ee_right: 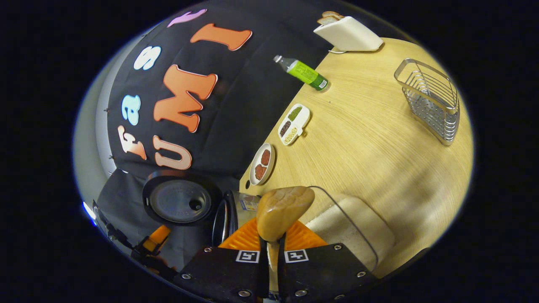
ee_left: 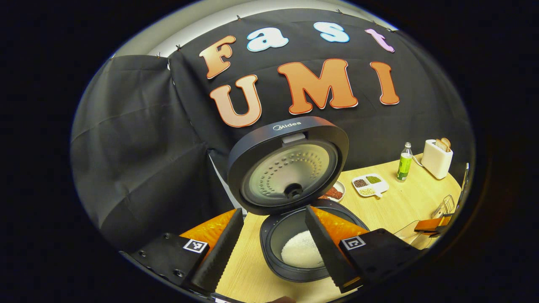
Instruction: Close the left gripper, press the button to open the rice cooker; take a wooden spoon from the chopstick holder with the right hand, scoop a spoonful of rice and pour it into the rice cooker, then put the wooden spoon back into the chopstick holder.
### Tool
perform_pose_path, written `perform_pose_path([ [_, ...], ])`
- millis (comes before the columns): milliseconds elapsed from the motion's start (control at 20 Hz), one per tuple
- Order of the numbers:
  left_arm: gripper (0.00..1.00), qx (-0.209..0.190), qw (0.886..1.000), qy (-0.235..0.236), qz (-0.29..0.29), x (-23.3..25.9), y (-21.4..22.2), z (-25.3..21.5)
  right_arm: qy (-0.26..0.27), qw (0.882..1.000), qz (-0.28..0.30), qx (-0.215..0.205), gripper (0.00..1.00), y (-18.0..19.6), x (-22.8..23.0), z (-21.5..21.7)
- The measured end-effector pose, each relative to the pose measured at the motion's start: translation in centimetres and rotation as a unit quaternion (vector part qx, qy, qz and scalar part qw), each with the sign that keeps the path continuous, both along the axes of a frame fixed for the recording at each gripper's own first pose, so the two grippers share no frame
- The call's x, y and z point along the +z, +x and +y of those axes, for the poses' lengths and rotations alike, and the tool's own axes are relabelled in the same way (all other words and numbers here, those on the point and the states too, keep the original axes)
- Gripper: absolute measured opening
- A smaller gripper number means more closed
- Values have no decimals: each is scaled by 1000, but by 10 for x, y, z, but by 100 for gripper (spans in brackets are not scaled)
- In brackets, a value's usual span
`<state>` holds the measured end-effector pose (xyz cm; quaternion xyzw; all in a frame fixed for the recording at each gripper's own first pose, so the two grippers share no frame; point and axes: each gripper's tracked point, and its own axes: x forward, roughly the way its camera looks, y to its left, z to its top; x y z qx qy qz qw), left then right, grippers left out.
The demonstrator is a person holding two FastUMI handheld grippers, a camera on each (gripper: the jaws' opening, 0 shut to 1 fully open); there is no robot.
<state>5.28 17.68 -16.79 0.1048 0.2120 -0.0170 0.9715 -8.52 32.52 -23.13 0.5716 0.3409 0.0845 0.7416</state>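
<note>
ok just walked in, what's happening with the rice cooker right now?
The rice cooker is open on the wooden table, lid up, with white rice in its pot. The left claw hovers open just above it, holding nothing. The right claw is shut on the wooden spoon, bowl pointing forward over a clear container of rice. The wire chopstick holder stands farther off on the table.

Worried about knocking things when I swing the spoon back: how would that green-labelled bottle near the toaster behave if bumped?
The bottle stands tall and narrow on the table, so it would probably tip easily. Being round, it would likely roll once down. It looks like light plastic; how full it is can't be judged.
</note>
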Motion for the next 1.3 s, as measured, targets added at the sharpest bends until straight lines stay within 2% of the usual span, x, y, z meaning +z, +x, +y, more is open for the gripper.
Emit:
perform_pose_path([
  [200,99,8,1000,-6,-6,6,0,-7,52,998,0,-29,7,10,12,-36],
  [450,99,28,999,-18,-20,17,1,-14,106,994,-10,-37,7,24,40,-66],
  [700,99,67,997,-30,-27,19,-8,-6,190,981,-4,-45,7,40,67,-82],
  [800,99,86,995,-34,-27,20,-14,3,224,974,-2,-38,7,47,79,-77],
  [1000,99,128,991,-32,-31,23,-30,29,314,949,10,-17,7,66,109,-51],
  [1300,99,169,984,-20,-52,36,-51,63,332,942,7,45,7,94,147,8],
])
